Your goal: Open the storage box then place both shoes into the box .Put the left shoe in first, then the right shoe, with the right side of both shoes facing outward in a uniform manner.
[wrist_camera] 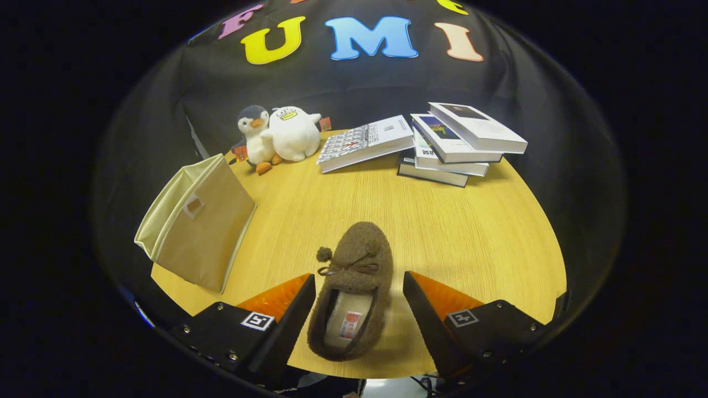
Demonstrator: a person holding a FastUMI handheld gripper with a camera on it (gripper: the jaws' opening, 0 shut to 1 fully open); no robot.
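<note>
Hand-held gripper (358, 293) spread wide, straddling a brown slipper (354, 287) on the table (470, 232); fingers not pressing it. Storage box (196, 229) sits ahead-left, apparently already open with the opening facing away from the gripper. Looks like the shoe pick-up step. Next: close on the slipper, carry it to the box, right side outward.
</note>
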